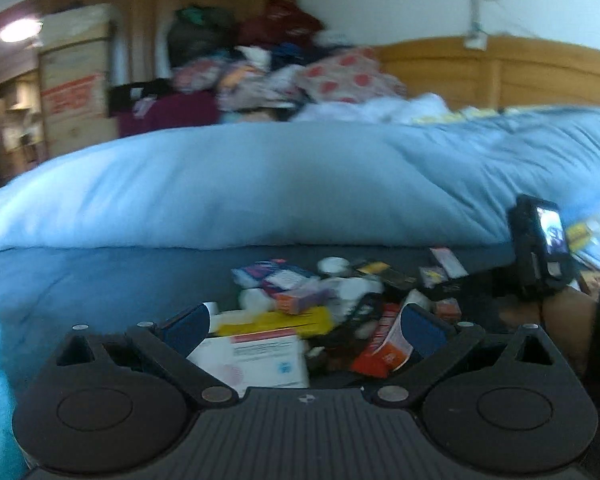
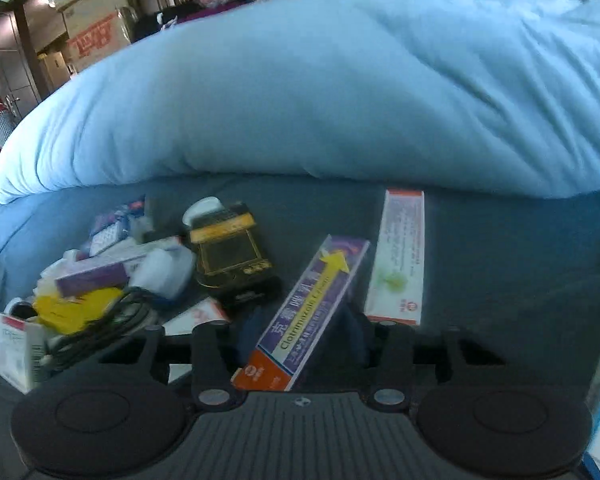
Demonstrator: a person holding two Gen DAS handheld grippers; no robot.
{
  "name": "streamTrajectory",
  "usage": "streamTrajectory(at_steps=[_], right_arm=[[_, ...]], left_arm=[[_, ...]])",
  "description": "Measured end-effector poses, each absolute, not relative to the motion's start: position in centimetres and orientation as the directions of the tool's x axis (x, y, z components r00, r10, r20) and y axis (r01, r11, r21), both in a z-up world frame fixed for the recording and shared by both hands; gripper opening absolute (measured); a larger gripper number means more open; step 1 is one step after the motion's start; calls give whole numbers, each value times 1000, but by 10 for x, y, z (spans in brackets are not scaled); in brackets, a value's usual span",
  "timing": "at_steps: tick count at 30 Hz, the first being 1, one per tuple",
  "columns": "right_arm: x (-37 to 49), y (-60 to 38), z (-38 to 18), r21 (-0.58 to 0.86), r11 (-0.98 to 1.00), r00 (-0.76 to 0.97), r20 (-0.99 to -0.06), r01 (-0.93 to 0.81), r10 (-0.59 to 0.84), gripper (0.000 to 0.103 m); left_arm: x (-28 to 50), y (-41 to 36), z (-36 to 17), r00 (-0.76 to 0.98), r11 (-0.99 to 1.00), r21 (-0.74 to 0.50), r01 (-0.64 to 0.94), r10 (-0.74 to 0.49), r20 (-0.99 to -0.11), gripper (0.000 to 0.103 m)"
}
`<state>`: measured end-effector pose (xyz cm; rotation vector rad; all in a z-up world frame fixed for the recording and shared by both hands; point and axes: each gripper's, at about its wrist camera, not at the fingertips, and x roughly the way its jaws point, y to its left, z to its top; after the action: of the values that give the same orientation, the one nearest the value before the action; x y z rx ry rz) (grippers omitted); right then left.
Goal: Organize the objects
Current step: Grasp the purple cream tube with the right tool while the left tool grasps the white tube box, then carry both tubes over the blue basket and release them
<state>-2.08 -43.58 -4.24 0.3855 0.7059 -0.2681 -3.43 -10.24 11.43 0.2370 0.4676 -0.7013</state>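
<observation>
A heap of small medicine boxes and bottles (image 1: 320, 292) lies on the dark blue sheet (image 2: 500, 260). My left gripper (image 1: 306, 330) hovers open over the heap, above a white box (image 1: 260, 360) and a yellow box (image 1: 276, 322), with an orange box (image 1: 384, 348) by its right finger. My right gripper (image 2: 300, 324) is shut on a long purple box (image 2: 316, 300) with a yellow arrow and an orange end, tilted away to the right. A white-and-green long box (image 2: 400, 256) lies just right of it. A black-and-gold box (image 2: 232, 256) lies to its left.
A thick light-blue duvet (image 2: 300, 92) rises right behind the objects. A black cable (image 2: 100, 328) curls over the heap's left part. In the left wrist view a person's hand (image 1: 560, 312) holds the other gripper's black body (image 1: 540, 248) at the right. Cartons (image 1: 76, 80) and clothes (image 1: 280, 60) stand beyond the bed.
</observation>
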Motion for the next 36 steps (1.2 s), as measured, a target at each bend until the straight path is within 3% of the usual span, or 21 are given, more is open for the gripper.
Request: streamTrajectory(at_steps=[4,8,12,17,21,23,24,25,26,27,36], right_arm=[[-54,-435,-36,256,908,771,-628,332,-104,36],[-108,-420,-18,241,919,793,-599,313,-114,36],[-153,-408,-26,222,923,768,-631,315,-111,35],[-162,-399,-29,131,950,774,-616,282,-145,42],[-149,-396,-37,56,956,727,-663,287,-179,50],[-150,-395,-36,55,955,727,-662,291,-183,48],[-153,-397,-34,72,953,734,-655,294,-177,34],[-156,-400,-33,97,950,740,-652,298,-166,33],[-157,-403,-32,116,947,745,-648,299,-156,33],[-158,-403,-30,117,946,748,-644,302,-159,32],[-156,-399,4,65,958,763,-621,278,-179,32]], left_arm=[[-24,-136,90,575,669,8,743,-632,-519,102],[-20,-173,66,459,552,-17,833,-709,-535,100],[-13,-214,33,412,488,33,872,-696,-588,90],[-2,-236,11,412,472,67,879,-682,-604,72],[-4,-246,1,414,459,98,883,-662,-625,67],[0,-251,-7,402,465,85,881,-644,-651,55],[1,-252,-10,398,468,78,880,-639,-658,52],[1,-251,-12,394,469,69,881,-644,-656,46],[1,-251,-12,391,470,61,881,-649,-653,34],[1,-250,-10,387,475,46,879,-652,-652,31],[-18,-221,38,440,573,-53,818,-683,-583,31]])
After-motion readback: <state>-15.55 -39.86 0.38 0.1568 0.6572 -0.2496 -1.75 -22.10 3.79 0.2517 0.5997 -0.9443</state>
